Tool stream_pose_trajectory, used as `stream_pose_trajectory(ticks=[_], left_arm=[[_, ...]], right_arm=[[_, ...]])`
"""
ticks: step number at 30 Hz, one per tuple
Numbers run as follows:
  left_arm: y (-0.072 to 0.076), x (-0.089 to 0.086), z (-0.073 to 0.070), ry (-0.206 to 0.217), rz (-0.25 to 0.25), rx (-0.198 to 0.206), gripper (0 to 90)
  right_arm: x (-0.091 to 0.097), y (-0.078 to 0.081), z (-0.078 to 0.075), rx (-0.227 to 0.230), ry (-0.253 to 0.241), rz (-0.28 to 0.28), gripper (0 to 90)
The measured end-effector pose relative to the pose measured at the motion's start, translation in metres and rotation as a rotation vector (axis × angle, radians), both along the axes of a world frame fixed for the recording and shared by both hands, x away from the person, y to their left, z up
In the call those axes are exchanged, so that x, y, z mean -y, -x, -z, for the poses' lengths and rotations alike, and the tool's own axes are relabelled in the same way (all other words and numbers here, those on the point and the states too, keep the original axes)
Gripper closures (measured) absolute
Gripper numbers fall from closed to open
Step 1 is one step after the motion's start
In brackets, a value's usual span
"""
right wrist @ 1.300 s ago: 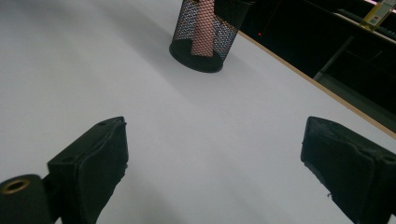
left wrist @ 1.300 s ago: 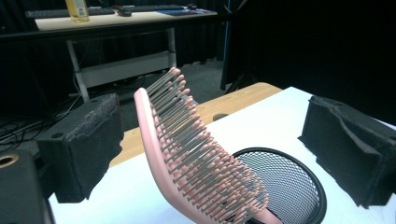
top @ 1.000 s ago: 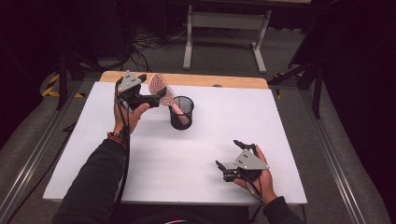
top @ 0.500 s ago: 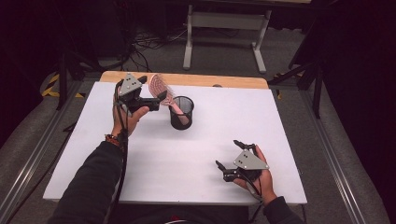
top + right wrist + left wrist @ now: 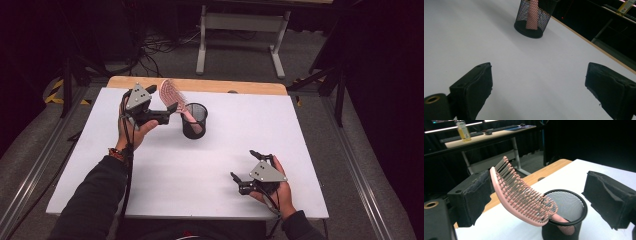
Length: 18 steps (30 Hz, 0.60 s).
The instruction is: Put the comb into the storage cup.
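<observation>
High view: the right gripper (image 5: 248,172) rests low near the table's (image 5: 320,150) near right corner, jaws spread wide and holding nothing. Farther off, toward the far left corner, the left gripper (image 5: 166,107) hovers with its jaws released, wide apart, on either side of the pink hairbrush (image 5: 172,94). The hairbrush stands handle-down in the black mesh cup (image 5: 194,121), tilted, its bristled head leaning over the rim toward the far left.

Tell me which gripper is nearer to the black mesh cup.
Left. The left gripper is right beside the black mesh cup, jaws open around the pink hairbrush leaning in it. The right gripper sits open near the table's front edge, well apart from the cup.
</observation>
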<state>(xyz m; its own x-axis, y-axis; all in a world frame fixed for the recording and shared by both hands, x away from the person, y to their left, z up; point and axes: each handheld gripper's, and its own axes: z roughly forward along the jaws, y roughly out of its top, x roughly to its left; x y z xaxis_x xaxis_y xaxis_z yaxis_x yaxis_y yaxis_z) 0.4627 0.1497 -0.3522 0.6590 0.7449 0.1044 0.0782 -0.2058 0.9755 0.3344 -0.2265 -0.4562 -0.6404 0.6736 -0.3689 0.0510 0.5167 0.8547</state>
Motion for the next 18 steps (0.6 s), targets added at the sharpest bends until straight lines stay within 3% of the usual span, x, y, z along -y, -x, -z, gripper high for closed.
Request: stream_pose_trajectory(ticks=[6, 18], left_arm=[[0.007, -0.002, 0.000, -0.028, 0.011, 0.006, 8.8], [0.018, -0.001, 0.003, -0.041, 0.035, 0.024, 8.8]], right_arm=[[0.001, 0.000, 0.000, 0.004, -0.002, 0.002, 8.3], [0.000, 0.001, -0.001, 0.008, 0.002, 0.003, 8.3]])
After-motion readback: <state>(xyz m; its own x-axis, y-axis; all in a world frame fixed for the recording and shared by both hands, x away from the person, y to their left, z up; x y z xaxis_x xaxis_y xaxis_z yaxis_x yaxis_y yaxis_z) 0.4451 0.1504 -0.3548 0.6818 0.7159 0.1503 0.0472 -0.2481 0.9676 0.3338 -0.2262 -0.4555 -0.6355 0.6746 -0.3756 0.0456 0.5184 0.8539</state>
